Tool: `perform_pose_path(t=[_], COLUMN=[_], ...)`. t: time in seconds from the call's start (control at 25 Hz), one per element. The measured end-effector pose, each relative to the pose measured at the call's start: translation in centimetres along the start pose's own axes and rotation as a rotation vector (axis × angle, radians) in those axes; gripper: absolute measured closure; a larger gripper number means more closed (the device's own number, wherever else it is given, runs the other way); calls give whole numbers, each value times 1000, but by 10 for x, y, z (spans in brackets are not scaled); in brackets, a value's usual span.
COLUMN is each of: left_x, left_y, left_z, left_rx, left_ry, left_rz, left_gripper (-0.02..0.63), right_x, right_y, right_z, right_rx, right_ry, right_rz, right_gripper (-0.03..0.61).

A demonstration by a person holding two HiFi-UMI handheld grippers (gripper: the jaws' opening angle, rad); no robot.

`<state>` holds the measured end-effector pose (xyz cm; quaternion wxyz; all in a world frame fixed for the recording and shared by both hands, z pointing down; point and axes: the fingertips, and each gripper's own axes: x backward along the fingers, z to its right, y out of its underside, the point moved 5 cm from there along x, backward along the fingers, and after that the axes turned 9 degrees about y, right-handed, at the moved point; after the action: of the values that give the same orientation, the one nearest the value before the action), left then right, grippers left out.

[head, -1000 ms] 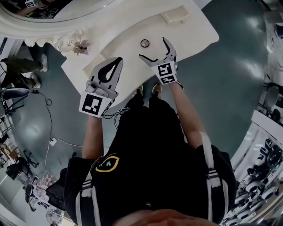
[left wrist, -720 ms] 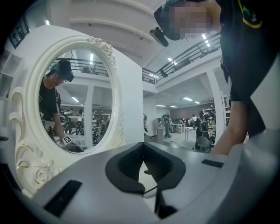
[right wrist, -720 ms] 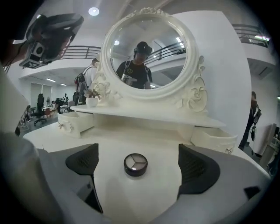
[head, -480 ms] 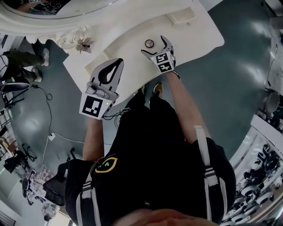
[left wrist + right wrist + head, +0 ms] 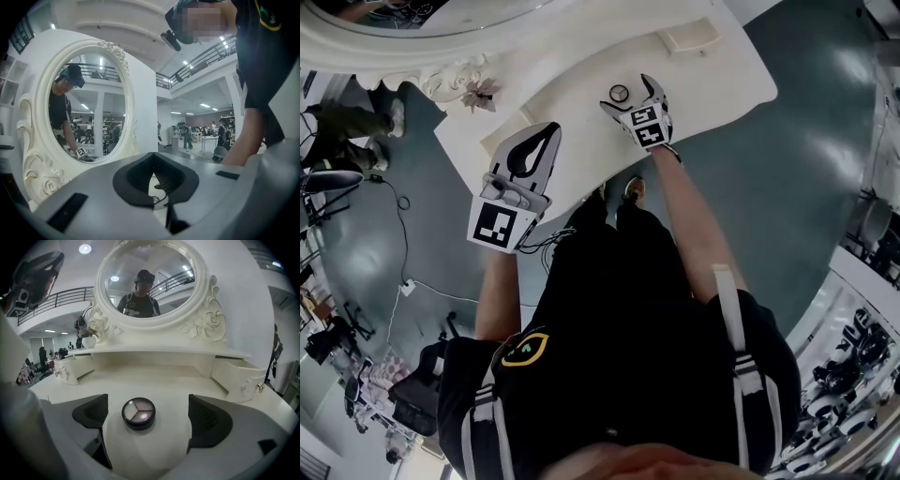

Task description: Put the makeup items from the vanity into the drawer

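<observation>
A person stands at a white vanity (image 5: 581, 56) with an oval mirror (image 5: 150, 280), holding a gripper in each hand. The right gripper (image 5: 149, 419) hovers low over the tabletop, its jaws spread wide around a round, dark eyeshadow compact (image 5: 138, 412). The compact lies flat between them, touching neither jaw and a little nearer the one at 9 o'clock.

The left gripper (image 5: 152, 159) is held up off the vanity's near edge, its jaws pressed together on nothing.

Small drawer units sit at 9 o'clock (image 5: 70, 369) and 3 o'clock (image 5: 236, 376); whether either is open is unclear. The task looks barely begun: the compact is not yet gripped, and nothing is seen stowed. No other makeup shows.
</observation>
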<state>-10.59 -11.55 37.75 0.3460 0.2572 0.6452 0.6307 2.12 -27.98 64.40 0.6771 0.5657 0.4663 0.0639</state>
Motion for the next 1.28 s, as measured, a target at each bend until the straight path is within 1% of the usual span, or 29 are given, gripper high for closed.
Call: perform_pose_path(t=[0.08,0.2,0.24,0.36,0.48,0.72,0.8,0.84,1.04,1.28], left_x=[-2,-1,0,1,4,6,8,9,12,16], left_y=[-4,-2,-1,-1,-2,-6,-6,-6,-8,-9], left_z=[0,-1,-1,-1,-2,0,0,0,2,4], left_rx=[17,-8,-11,-11,-11,-14,-17,-18,-25,-30], left_ry=[-4,2,1,-2,-6,-8,-15,-18,-25,-33], left_rz=[6,4,2,0,3,18,14,14,20,21], left_gripper=[595,595,595,595,595,595,595,595,595,595], right_x=[-3,-5,-4,-4,-4,0,0,0,2,7], right_y=[3,4,3,3,2,1,1,2,3,-1], right_z=[-1,-2,-2,-3,-7,-21,-26,-28,-29,-26], right_rx=[45,110,118,126,143,210,234,238,221,215], right_ry=[-2,0,2,0,-18,-60,-74,-76,-48,-27], right_rz=[-35,-79,-86,-90,-92,-81,-81,-83,-85,-63], right_gripper=[51,100,112,121,152,271,324,336,337,339])
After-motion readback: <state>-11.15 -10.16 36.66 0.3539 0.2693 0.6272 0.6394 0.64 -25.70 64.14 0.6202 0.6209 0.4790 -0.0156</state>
